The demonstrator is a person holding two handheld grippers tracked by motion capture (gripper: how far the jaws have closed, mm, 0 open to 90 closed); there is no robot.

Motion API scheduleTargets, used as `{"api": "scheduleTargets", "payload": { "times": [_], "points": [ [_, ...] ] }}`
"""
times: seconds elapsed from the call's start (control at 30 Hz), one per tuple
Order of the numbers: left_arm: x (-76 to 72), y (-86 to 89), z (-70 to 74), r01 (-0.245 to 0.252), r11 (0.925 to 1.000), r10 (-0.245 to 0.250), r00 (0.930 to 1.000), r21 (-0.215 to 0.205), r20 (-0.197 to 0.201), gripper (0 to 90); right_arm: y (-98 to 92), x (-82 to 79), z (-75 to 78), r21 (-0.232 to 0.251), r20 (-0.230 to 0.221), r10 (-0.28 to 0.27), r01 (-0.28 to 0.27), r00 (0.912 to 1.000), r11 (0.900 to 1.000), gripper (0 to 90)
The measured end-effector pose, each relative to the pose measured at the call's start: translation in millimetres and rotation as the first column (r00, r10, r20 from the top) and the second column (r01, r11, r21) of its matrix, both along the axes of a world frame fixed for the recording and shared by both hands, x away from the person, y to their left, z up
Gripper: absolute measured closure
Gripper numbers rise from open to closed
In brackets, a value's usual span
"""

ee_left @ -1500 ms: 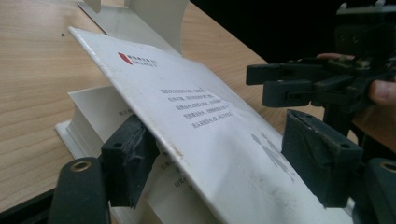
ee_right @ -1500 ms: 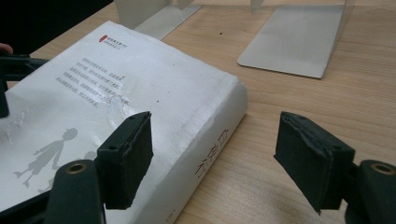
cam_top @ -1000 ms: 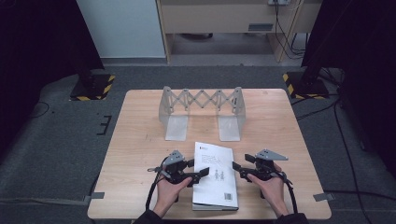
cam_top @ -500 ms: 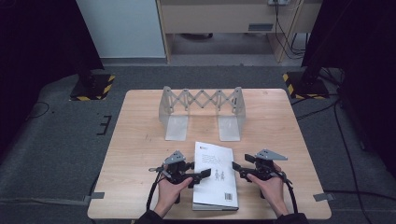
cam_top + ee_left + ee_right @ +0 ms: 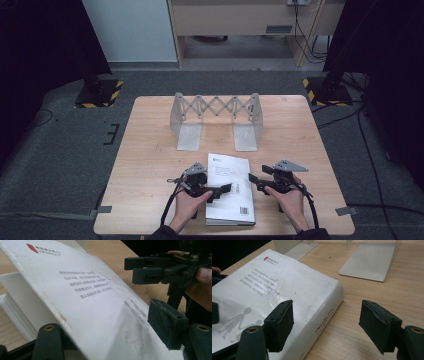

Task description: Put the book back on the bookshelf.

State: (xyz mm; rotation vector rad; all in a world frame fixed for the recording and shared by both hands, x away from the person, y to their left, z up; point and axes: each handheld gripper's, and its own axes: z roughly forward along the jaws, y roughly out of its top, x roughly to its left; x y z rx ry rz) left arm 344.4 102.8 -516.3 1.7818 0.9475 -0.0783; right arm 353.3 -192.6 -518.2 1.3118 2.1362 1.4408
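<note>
Your table [image 5: 150,165]: light wood, centre of frame, on grey carpet. White book [image 5: 231,192] lies flat at lower centre; metal expanding bookend rack [image 5: 216,120] stands at upper centre, well apart.

I cannot read the book's [image 5: 100,312] cover print; its lifted cover hides my left gripper's [image 5: 110,337] lower pad.

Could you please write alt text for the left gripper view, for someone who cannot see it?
The book's white cover, printed with small text, is lifted and curls between the left gripper's two black jaws. Beyond it, the right gripper is held in a hand over the wooden table.
</note>
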Motion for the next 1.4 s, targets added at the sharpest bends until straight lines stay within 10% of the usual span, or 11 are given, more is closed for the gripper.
{"api": "scheduleTargets", "payload": {
  "times": [0.43, 1.07, 1.4],
  "points": [
    [4.0, -0.3, -3.9, -0.04, 0.9989, 0.04, 0.9991, -0.023, -0.013, 41.8, -0.7, 1.0, -0.9, -0.002, -0.004, 0.002, -0.002, 1.0, 1.0, 27.8],
    [1.4, -4.2, -1.7, -0.003, 0.9997, 0.002, 0.9993, 0.025, 0.037, 31.6, -3.0, 1.3, -0.1, -0.005, -0.003, -0.005, 0.005, 1.0, 1.0, 27.8],
    [2.7, 2.7, -4.9, -0.06, 0.9981, 0.059, 0.9982, -0.015, -0.008, 50.1, -5.8, 1.6, 2.5, 0.001, 0.007, -0.012, 0.012, 0.9999, 1.0, 27.8]
  ]
}}
